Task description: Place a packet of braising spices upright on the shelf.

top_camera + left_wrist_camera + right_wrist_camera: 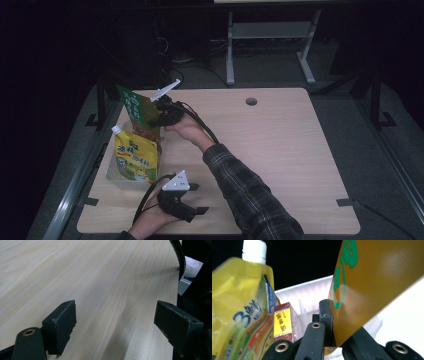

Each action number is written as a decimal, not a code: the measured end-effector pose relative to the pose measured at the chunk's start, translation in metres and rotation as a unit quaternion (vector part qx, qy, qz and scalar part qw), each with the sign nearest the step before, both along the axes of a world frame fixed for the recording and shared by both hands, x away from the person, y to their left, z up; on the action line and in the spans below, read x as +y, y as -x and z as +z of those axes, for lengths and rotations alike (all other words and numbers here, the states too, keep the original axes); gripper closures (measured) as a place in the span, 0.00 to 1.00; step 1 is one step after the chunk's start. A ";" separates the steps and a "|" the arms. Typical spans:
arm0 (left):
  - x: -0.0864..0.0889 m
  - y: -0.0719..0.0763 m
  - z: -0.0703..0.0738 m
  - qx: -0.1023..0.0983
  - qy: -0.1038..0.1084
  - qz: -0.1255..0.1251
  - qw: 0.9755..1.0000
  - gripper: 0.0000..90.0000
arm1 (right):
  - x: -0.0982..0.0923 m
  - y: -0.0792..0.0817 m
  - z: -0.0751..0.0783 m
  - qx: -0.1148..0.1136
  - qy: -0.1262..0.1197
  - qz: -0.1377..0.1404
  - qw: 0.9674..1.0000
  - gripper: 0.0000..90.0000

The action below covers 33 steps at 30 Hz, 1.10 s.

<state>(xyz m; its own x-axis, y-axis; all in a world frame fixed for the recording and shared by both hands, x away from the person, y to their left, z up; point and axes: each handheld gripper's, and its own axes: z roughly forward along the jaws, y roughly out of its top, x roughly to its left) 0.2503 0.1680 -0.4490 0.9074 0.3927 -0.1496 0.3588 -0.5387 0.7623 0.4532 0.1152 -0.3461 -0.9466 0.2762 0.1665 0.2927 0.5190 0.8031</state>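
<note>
High view: right gripper (pixel 159 114) is out over the far-left part of the counter (pixel 280 150), jaws pinched tight on a flat green-and-brown packet (pixel 139 111). Packet is tilted, top corner leaning away to the left, low end down at the clear plastic bin (pixel 114 176). Looks like it's being lowered into the bin, held by one edge so the flat side can slip in behind what's already there. Bin sits near the left counter edge. Inside it a yellow spouted pouch (pixel 134 155) stands upright, white cap at top left. Left gripper (pixel 192 209) rests low by the near edge, well apart from the bin, prob. just parked out of the way while the right one works

Left gripper view: jaws wide open, nothing between them, bare wood grain of the counter under both pads (pixel 66 325). A black ribbed cable (pixel 179 257) crosses the top right corner

Right gripper view: jaws clamped on the packet's (pixel 377 285) lower edge, left pad flat against its face; the other jaw is behind the packet. Packet rises up and to the right from the grip, glossy brown w/ green print. Behind it is the bin's white translucent wall (pixel 304 293). In the bin: the yellow pouch (pixel 242 315) at left, and just beside it a small dark-red box w/ yellow label (pixel 284 323), standing on end. Gap between box and packet looks like the slot the packet is headed for, tho whether its bottom already touches the bin floor I can't tell
</note>
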 end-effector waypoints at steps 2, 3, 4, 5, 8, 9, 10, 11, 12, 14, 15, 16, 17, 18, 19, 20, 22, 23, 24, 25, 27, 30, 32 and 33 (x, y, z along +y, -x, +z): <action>0.000 0.000 0.000 -0.001 -0.002 -0.001 1.000 0.19 | 0.002 0.000 -0.004 0.002 0.004 0.002 1.000 1.00; 0.000 0.000 0.000 -0.001 -0.002 -0.002 1.000 0.19 | 0.003 0.001 -0.006 0.003 0.005 0.002 1.000 1.00; -0.001 0.000 0.000 -0.001 -0.003 -0.003 1.000 0.19 | 0.004 0.001 -0.007 0.002 0.007 0.002 1.000 1.00; -0.001 0.000 0.000 0.000 -0.003 -0.003 1.000 0.19 | 0.004 0.001 -0.007 0.001 0.007 0.003 1.000 1.00; -0.001 0.000 0.000 0.000 -0.002 -0.004 1.000 0.19 | 0.006 0.002 -0.008 -0.007 0.015 0.006 1.000 0.99; -0.001 0.000 0.000 0.000 -0.003 -0.004 1.000 0.19 | 0.007 0.002 -0.008 -0.010 0.018 0.005 1.000 0.99; -0.001 0.000 0.000 0.001 -0.003 -0.003 1.000 0.19 | 0.007 0.003 -0.008 -0.011 0.023 0.005 1.000 0.99; -0.001 0.000 0.000 0.002 -0.002 -0.003 1.000 0.19 | 0.008 0.003 -0.009 -0.014 0.028 0.007 0.999 0.98; -0.001 0.001 0.000 0.001 -0.002 -0.003 1.000 0.19 | 0.009 0.003 -0.010 -0.014 0.027 0.005 1.000 0.98; -0.001 0.000 0.000 0.000 -0.003 -0.004 1.000 0.19 | 0.009 0.004 -0.009 -0.015 0.029 0.004 0.999 0.97; -0.001 0.001 0.000 0.002 -0.002 -0.003 1.000 0.19 | 0.010 0.005 -0.009 -0.016 0.031 0.005 0.999 0.96; -0.001 0.001 0.000 0.002 -0.002 -0.003 1.000 0.19 | 0.010 0.005 -0.009 -0.018 0.031 0.003 0.999 0.94; -0.001 0.001 0.000 0.004 0.000 -0.002 1.000 0.19 | 0.009 0.006 -0.008 -0.020 0.030 -0.001 0.999 0.89; -0.001 0.001 0.000 0.004 0.000 -0.002 1.000 0.19 | 0.009 0.006 -0.008 -0.020 0.030 -0.001 0.999 0.89; -0.001 0.001 0.000 0.002 -0.001 -0.003 1.000 0.19 | 0.009 0.006 -0.008 -0.018 0.028 -0.002 0.999 0.86; -0.001 0.001 0.000 0.003 -0.001 -0.001 1.000 0.19 | 0.007 0.006 -0.008 -0.017 0.033 -0.005 0.999 0.71; -0.001 0.001 0.000 0.004 0.000 -0.001 1.000 0.19 | 0.006 0.007 -0.008 -0.018 0.032 -0.013 0.999 0.61; -0.001 0.001 0.000 0.004 -0.001 -0.001 1.000 0.19 | 0.005 0.007 -0.009 -0.021 0.032 -0.025 0.999 0.54; -0.001 0.002 0.000 0.006 0.000 -0.001 1.000 0.19 | 0.004 0.007 -0.009 -0.020 0.030 -0.030 0.999 0.51; -0.001 0.002 0.000 0.006 0.000 -0.001 1.000 0.19 | 0.003 0.007 -0.009 -0.018 0.024 -0.032 0.999 0.49; -0.001 0.001 0.000 0.006 0.000 -0.002 1.000 0.19 | 0.000 0.006 -0.009 -0.021 0.020 -0.037 0.999 0.43; 0.000 0.001 0.000 0.007 -0.001 0.000 1.000 0.19 | -0.003 0.008 -0.008 -0.013 0.014 -0.040 0.999 0.41; 0.001 0.002 0.000 0.007 0.001 0.002 1.000 0.19 | -0.009 0.011 -0.007 -0.014 0.012 -0.041 0.999 0.39; 0.001 0.001 0.000 0.005 0.000 0.001 1.000 0.19 | -0.012 0.012 -0.007 -0.016 0.011 -0.041 0.999 0.38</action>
